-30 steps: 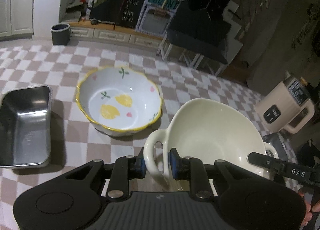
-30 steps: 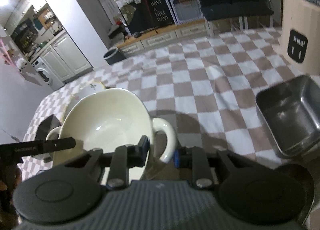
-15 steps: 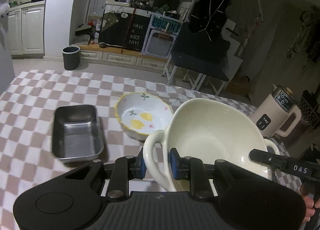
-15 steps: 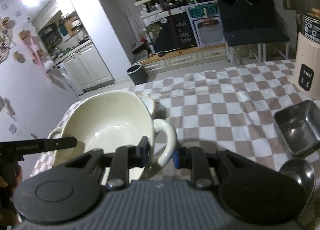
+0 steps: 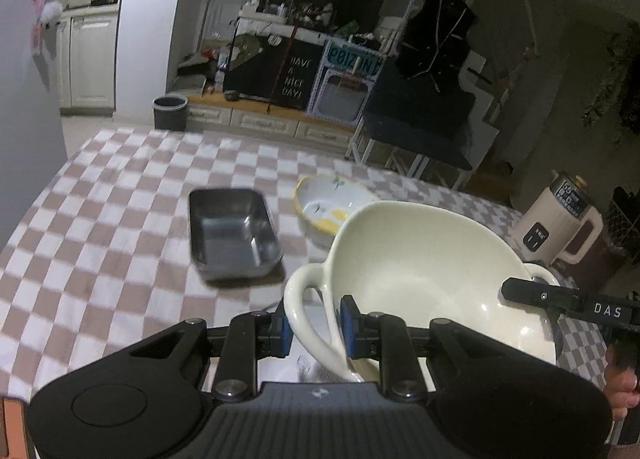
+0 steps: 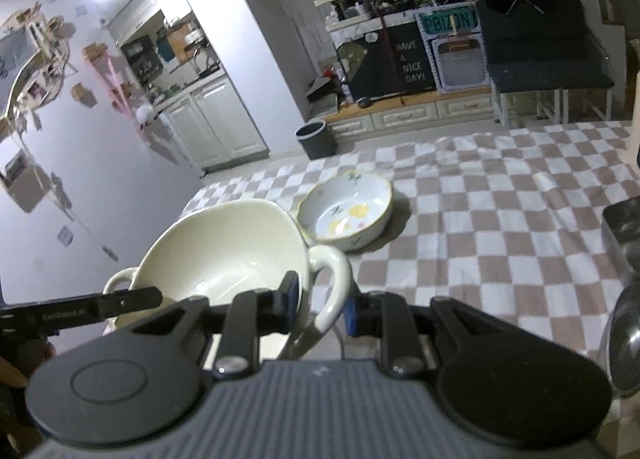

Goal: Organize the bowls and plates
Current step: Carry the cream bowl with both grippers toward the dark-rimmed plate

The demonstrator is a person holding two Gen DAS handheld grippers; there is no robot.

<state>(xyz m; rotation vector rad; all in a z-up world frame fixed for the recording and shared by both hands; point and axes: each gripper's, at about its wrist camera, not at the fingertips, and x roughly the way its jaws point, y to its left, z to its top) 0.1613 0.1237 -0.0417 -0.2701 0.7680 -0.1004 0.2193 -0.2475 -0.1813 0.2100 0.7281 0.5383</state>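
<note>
1. Your left gripper (image 5: 313, 329) is clamped on the left loop handle of the cream bowl (image 5: 432, 271); its blue pads press the handle from both sides, with only a narrow gap between them.
2. Your right gripper (image 6: 320, 309) is closed the same way on the bowl's other handle, fingers nearly together.
3. The cream bowl hangs between your 2 grippers, above the checkered tablecloth (image 5: 112, 219), its rim tilted.
4. The flower-painted bowl (image 6: 346, 213) sits on the cloth beyond the cream bowl, apart from it.
5. The steel tray (image 5: 234, 233) lies just beside the painted bowl.
6. A beige kettle (image 5: 560, 227) stands at the table's far right edge.
</note>
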